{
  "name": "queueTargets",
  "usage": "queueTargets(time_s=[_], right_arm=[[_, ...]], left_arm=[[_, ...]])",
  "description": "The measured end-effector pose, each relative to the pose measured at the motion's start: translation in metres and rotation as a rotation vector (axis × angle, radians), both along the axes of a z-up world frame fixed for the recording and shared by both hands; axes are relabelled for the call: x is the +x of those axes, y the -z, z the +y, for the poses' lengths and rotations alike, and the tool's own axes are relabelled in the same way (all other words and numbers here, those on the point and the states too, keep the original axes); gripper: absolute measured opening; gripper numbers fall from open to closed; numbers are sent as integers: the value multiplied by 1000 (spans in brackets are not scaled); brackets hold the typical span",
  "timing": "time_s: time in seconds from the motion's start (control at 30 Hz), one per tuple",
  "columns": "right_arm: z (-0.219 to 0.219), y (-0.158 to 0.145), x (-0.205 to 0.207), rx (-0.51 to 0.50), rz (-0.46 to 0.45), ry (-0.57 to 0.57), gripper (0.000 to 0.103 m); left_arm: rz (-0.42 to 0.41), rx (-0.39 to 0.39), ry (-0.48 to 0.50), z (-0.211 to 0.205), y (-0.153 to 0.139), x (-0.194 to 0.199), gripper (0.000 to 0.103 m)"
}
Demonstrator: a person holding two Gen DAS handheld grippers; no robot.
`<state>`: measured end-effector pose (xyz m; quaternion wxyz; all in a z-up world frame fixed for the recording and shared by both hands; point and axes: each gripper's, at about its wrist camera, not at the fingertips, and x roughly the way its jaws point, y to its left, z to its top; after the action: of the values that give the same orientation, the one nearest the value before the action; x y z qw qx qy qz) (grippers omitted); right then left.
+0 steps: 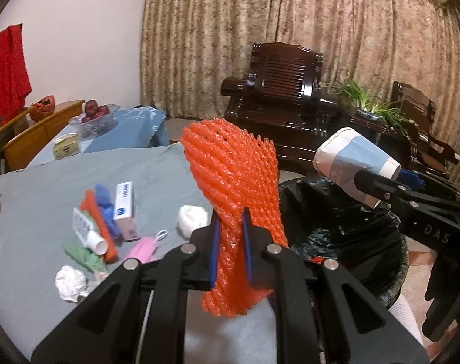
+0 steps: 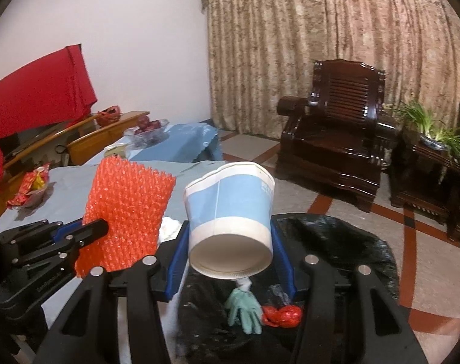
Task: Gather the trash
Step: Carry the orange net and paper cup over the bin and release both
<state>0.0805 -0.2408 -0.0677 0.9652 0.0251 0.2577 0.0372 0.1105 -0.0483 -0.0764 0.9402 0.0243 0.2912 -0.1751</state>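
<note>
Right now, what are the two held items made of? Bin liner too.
Orange net sleeve: looks like foamed plastic mesh, matte, open knobbly lattice that pinches in at the pads. Cup: apparently coated paper, white with a blue printed band, side seam and rolled rim visible. Bin liner: thin black plastic film, glossy and crinkled.

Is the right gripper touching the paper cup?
Touching. The right wrist view shows the right gripper with both blue pads pressed against the paper cup's sides, holding it above the trash bin.
</note>
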Motion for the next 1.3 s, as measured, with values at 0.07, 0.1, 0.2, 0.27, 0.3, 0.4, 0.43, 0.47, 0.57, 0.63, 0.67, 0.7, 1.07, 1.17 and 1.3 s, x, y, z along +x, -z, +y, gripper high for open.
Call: queueTargets(time_s=[0.07,0.1,0.2,0.27,0.3,0.4,0.43,0.47,0.57,0.63,0.67,0.7,1.07,1.17,1.3], right_arm=[[-7,-1,-1,0,-2,17,51],[-13,-1,-2,-1,-3,29,51],[-24,-1,-2,0,-3,53,51],[-35,-1,-3,-4,-2,71,51],[-38,-1,-3,-5,-1,77,51],[-50,1,-2,-4,5,101,51],[-54,2,-2,-5,7,110,51],[-57,3,-2,-7,10,117,51],[-66,7,-3,-11,16,136,51],[-71,10,-4,-12,22,148,51],[-73,12,-4,-11,26,153,51],[-75,13,-4,-11,29,158,51],[-93,28,-6,-10,65,202,51],[-95,30,-6,-13,70,216,55],[-100,35,-5,-20,84,228,67]], left_arm=[[-1,-2,16,-10,0,3,13],[-2,-1,26,-15,0,5,13],[-2,1,52,-29,1,8,13],[-1,1,64,-37,2,10,13],[1,0,71,-41,2,13,13],[4,3,92,-56,4,18,13],[5,4,97,-59,5,19,13],[7,5,107,-65,6,21,13],[13,8,125,-75,9,24,13],[17,11,135,-81,12,24,13],[21,13,141,-84,14,26,13],[24,14,146,-87,15,26,13],[57,35,178,-105,31,33,13],[76,28,193,-105,34,38,20],[87,18,198,-102,37,41,34]])
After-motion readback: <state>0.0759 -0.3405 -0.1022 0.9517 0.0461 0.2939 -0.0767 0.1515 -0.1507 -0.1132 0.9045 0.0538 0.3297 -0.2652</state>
